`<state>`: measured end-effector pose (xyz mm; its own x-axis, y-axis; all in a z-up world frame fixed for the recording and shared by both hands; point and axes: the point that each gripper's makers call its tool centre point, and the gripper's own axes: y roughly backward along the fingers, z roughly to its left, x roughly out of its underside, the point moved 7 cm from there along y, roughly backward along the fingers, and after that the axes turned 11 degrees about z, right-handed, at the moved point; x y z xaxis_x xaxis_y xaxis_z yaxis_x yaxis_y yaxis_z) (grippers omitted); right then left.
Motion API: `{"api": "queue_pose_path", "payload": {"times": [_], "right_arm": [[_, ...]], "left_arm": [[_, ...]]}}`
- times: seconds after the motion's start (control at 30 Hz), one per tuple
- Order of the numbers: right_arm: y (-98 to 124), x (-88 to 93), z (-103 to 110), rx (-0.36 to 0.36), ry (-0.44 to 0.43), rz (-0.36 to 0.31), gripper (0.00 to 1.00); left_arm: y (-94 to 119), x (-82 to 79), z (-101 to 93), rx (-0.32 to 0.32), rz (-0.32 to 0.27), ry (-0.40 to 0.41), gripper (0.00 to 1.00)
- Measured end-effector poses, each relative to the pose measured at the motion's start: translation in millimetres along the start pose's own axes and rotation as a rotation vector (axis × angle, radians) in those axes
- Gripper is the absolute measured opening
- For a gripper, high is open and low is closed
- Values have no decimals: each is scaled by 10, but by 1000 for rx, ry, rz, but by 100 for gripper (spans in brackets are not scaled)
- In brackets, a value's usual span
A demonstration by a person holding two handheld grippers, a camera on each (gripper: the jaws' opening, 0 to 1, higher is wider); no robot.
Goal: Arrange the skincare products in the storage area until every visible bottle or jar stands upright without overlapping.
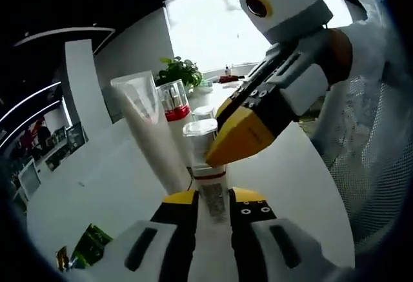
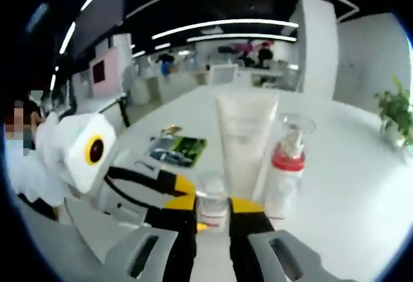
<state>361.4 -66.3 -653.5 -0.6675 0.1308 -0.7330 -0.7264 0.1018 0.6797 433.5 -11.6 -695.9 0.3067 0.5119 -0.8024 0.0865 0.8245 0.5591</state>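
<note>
A small bottle (image 1: pixel 205 156) with a clear cap and a red band stands between the yellow tips of my left gripper (image 1: pixel 214 198), which is shut on its lower body. My right gripper (image 1: pixel 222 150) comes in from the right and holds the same bottle near its cap. In the right gripper view the small bottle (image 2: pixel 211 199) sits between the jaws of my right gripper (image 2: pixel 213 208), and the left gripper (image 2: pixel 186 191) meets it from the left. A white tube (image 1: pixel 151 130) (image 2: pixel 244 137) stands upright just behind. A pump bottle with a red collar (image 1: pixel 174 98) (image 2: pixel 286 166) stands beside the tube.
All of it stands on a white table (image 1: pixel 97 179). Green printed packets (image 2: pixel 177 150) (image 1: pixel 90 244) lie flat on it near the tube. A potted plant (image 1: pixel 178 70) stands at the table's far side. A person's white sleeve (image 1: pixel 377 69) is on the right.
</note>
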Motion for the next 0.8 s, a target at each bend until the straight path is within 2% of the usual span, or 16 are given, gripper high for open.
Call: {"api": "queue_pose_path", "payload": {"times": [0.27, 0.4, 0.53, 0.8], "right_arm": [[-62, -17, -97, 35, -27, 2, 11], [-71, -19, -118, 34, -21, -12, 11], [-73, -23, -150, 38, -25, -15, 11], [-59, -11, -140, 56, 22, -23, 12]], "left_arm": [[-96, 86, 43, -34, 102, 33, 26], [-119, 103, 85, -41, 105, 61, 27], [-144, 108, 80, -43, 114, 42, 25], [-180, 133, 120, -54, 133, 66, 23]]}}
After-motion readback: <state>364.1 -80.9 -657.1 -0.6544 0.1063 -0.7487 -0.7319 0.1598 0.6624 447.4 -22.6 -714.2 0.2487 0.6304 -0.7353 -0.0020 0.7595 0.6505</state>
